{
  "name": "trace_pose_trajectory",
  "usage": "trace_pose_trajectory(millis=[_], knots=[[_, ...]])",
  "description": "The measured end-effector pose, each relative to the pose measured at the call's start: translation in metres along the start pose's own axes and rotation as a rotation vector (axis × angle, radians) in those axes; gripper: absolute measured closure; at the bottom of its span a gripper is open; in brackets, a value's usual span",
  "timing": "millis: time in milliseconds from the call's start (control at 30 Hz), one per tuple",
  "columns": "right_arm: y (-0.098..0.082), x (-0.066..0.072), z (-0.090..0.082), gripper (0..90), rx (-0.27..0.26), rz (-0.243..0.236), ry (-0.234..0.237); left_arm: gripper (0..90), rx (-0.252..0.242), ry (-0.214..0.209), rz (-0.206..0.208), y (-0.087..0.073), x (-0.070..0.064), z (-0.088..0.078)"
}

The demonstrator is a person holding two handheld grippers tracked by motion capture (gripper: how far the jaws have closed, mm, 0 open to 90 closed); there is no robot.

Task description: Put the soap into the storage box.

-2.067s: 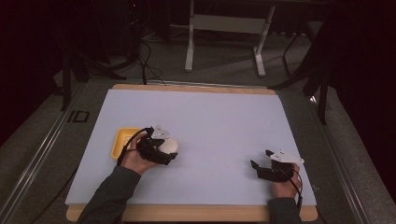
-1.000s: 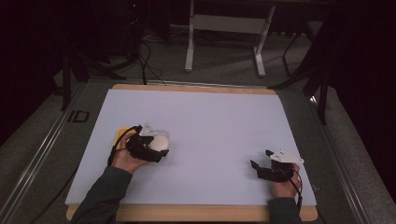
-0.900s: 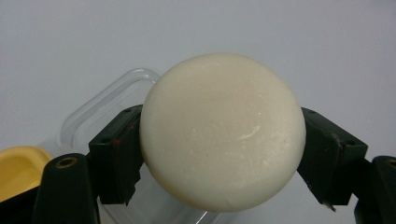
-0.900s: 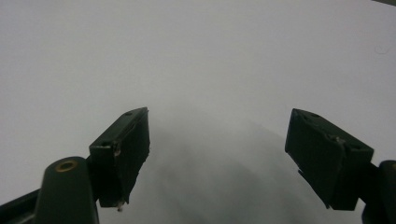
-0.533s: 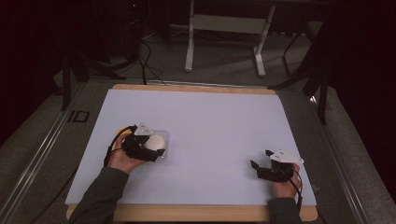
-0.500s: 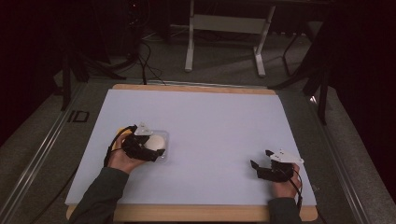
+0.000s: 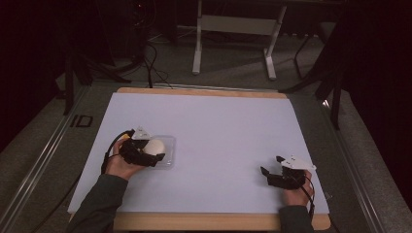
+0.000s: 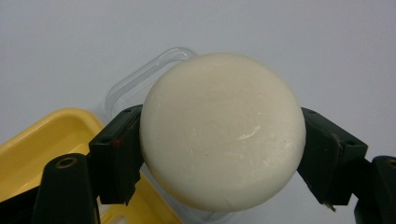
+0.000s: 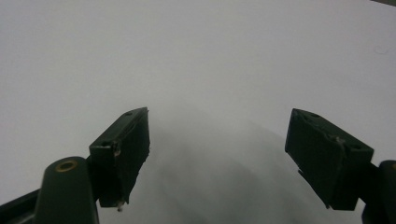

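Note:
A round cream-white soap bar (image 8: 223,128) sits between the jaws of my left gripper (image 8: 219,154), which is shut on it from both sides. In the high view the left gripper (image 7: 154,151) holds the soap bar (image 7: 155,146) at the table's left, above a clear plastic lid (image 7: 167,154). The clear lid (image 8: 140,79) shows behind the soap, and a yellow soap dish (image 8: 42,140) lies below left of it. My right gripper (image 7: 271,171) rests at the front right of the table, open. Its jaws (image 9: 217,158) stand wide apart over bare white surface.
A white sheet (image 7: 218,131) covers the wooden table (image 7: 204,221). Cables trail off the table's left side (image 7: 104,160). A metal stand's legs (image 7: 233,48) stand on the grey floor beyond the far edge.
My left gripper has carried the soap bar a little left and toward the person, now over the clear lid, covering most of the yellow dish. The right gripper has stayed put.

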State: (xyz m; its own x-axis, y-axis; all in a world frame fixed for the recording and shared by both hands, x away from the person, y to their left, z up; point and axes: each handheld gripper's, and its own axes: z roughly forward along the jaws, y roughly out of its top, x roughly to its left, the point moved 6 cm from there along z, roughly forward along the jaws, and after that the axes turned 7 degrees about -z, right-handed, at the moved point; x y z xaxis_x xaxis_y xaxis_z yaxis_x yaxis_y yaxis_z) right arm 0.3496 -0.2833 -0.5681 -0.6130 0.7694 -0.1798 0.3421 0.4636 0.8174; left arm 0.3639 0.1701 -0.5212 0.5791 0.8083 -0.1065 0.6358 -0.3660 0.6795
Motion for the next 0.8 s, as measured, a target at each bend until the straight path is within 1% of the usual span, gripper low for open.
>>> trace_pose_trajectory(millis=[33,367,500,667,800], knots=[[0.0,0.0,0.0,21.7,0.0,-0.001,0.0,24.4,-0.002,0.0,-0.007,0.0,0.001,-0.001],[0.0,0.0,0.0,21.7,0.0,0.0,0.001,24.4,-0.011,0.016,-0.024,-0.001,0.011,-0.008],[0.0,0.0,0.0,21.6,0.0,-0.001,0.001,24.3,-0.013,0.022,-0.03,-0.002,0.013,-0.01],[0.0,0.0,0.0,21.7,-0.001,-0.001,0.001,24.4,0.0,0.041,-0.028,-0.005,0.02,-0.014],[0.0,0.0,0.0,21.7,0.0,-0.002,-0.001,24.4,0.0,0.05,-0.043,-0.008,0.027,-0.017]])
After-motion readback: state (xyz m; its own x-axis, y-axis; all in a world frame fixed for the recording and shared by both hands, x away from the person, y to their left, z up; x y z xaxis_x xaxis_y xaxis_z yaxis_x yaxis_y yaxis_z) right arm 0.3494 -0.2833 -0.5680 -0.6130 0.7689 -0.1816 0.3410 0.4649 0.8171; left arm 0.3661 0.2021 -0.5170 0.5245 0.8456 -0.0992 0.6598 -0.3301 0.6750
